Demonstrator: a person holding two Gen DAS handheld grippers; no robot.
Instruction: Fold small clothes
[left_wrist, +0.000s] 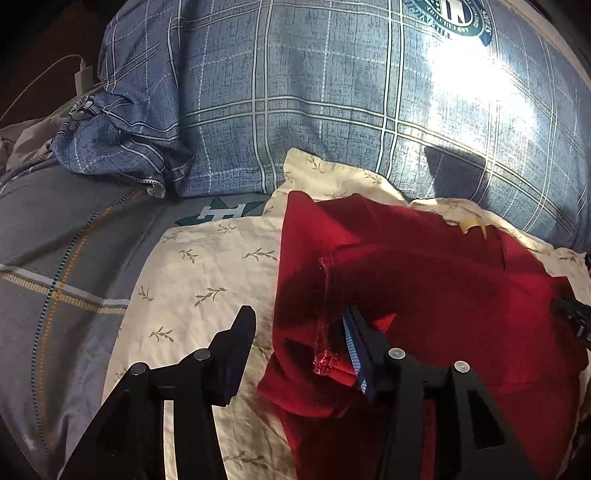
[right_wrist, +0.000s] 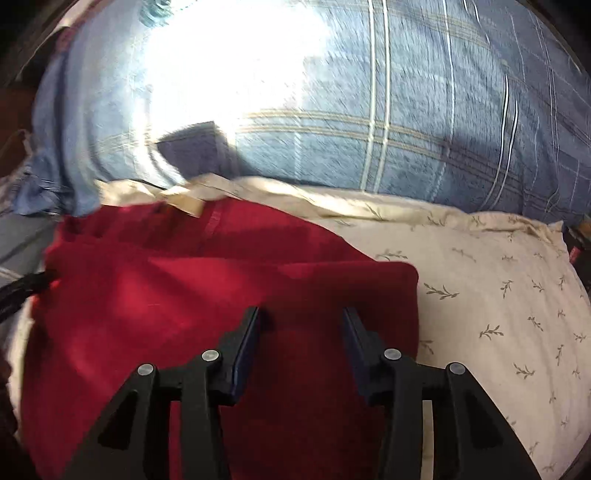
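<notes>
Red knit garment (left_wrist: 424, 280) lay partly folded on cream leaf-print pillow (left_wrist: 207, 273), plaid blue bedding (left_wrist: 295, 110) behind. Left gripper (left_wrist: 299, 328) stood part-open, nothing pinched; one finger over the garment's left hem, other over pillow. Right gripper (right_wrist: 301, 325) likewise part-open, jaws apart above garment's folded right edge (right_wrist: 406, 280), no cloth gripped. Rec: both release clean & lift straight up, so fold isn't dragged; then check edges align w/ hem before next fold

A bed in a grey checked sheet (left_wrist: 55, 258) carries a blue plaid pillow (left_wrist: 314, 92), a cream leaf-print pillow (right_wrist: 498, 295), and perhaps crumpled grey clothing (left_wrist: 22, 140) at the dim edge.
</notes>
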